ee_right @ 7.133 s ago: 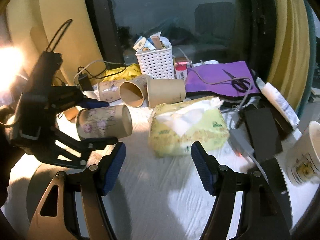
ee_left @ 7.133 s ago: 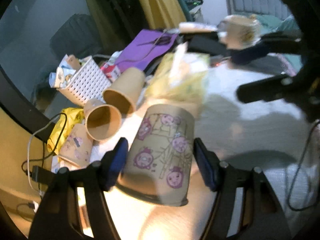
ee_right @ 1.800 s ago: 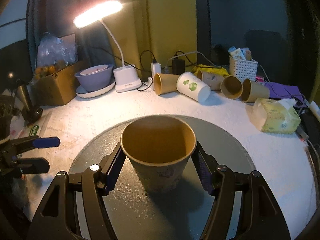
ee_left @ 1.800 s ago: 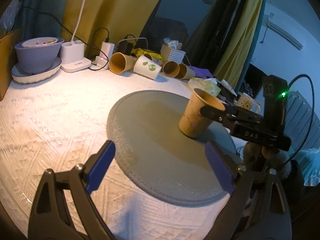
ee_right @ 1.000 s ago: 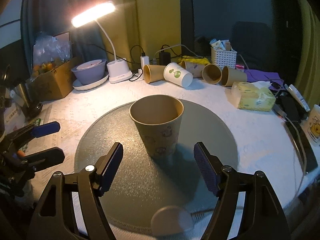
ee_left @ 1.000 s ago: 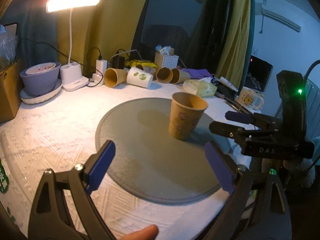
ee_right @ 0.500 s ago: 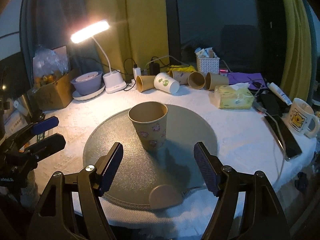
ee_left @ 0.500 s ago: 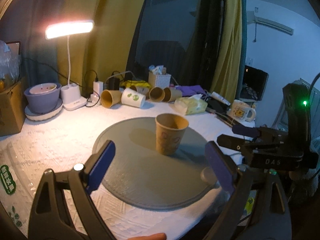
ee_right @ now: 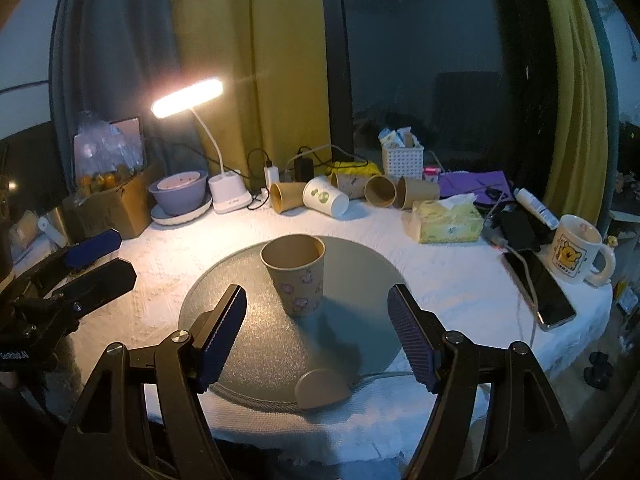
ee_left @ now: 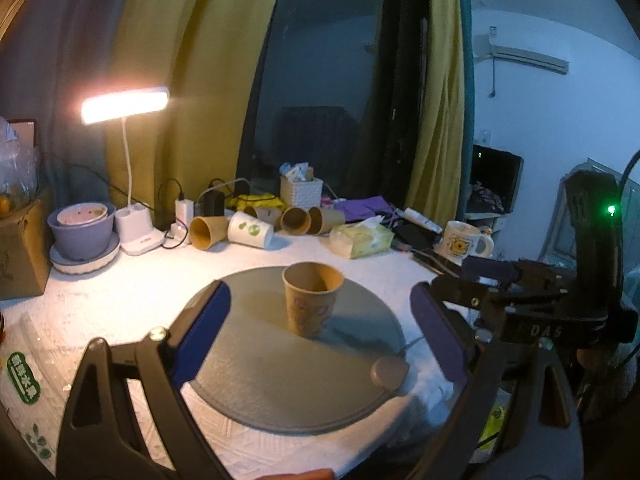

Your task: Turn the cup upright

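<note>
The paper cup (ee_right: 295, 274) is standing alone at the middle of the round grey mat (ee_right: 248, 344), leaving bare mat open on every side of it. Both tongs, left (ee_left: 320, 336) and right (ee_right: 316, 334), are gaping wide, well apart from the cup. Along the far edge of the surface (ee_right: 452, 280), a row of tipped cups (ee_right: 348, 194), a tissue pack (ee_right: 446, 220) and a lamp (ee_right: 228, 196) are crowding the way.
</note>
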`<state>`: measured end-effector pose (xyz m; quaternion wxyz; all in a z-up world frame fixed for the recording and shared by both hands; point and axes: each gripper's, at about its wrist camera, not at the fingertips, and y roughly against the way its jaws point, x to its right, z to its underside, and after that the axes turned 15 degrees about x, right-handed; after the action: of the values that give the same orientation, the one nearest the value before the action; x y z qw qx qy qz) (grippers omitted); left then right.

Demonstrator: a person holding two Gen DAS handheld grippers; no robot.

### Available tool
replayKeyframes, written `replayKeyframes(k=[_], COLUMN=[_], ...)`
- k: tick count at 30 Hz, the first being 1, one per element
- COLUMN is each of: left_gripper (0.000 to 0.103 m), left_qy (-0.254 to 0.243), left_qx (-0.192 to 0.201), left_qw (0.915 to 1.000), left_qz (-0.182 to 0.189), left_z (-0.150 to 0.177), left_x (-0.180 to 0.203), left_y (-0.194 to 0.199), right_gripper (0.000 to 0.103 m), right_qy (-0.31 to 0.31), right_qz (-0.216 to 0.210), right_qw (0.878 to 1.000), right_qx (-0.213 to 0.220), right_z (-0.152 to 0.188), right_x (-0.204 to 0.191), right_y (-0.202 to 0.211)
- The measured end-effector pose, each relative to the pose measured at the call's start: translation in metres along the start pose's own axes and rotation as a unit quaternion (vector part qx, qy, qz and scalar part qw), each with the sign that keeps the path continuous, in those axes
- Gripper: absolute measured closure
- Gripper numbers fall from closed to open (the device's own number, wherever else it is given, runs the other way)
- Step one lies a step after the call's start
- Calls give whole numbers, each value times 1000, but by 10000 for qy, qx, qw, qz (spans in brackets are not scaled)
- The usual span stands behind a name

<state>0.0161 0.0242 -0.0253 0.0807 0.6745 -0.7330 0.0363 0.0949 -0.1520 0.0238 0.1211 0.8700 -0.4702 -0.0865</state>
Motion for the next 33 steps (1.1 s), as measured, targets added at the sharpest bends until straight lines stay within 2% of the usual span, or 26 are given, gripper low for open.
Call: replayKeyframes(k=[33], left_gripper=[11], left_qy=[-211], left_qx=[792], left_qw=[9966], left_qz=[46], left_z=[-39], left_x=[26], left_y=[40], right_gripper=[27], right_qy=[246], right_qz=[55], right_qw=[9970], right_qx=[728], right_z=[-40], right_x=[-7], right_y=[58])
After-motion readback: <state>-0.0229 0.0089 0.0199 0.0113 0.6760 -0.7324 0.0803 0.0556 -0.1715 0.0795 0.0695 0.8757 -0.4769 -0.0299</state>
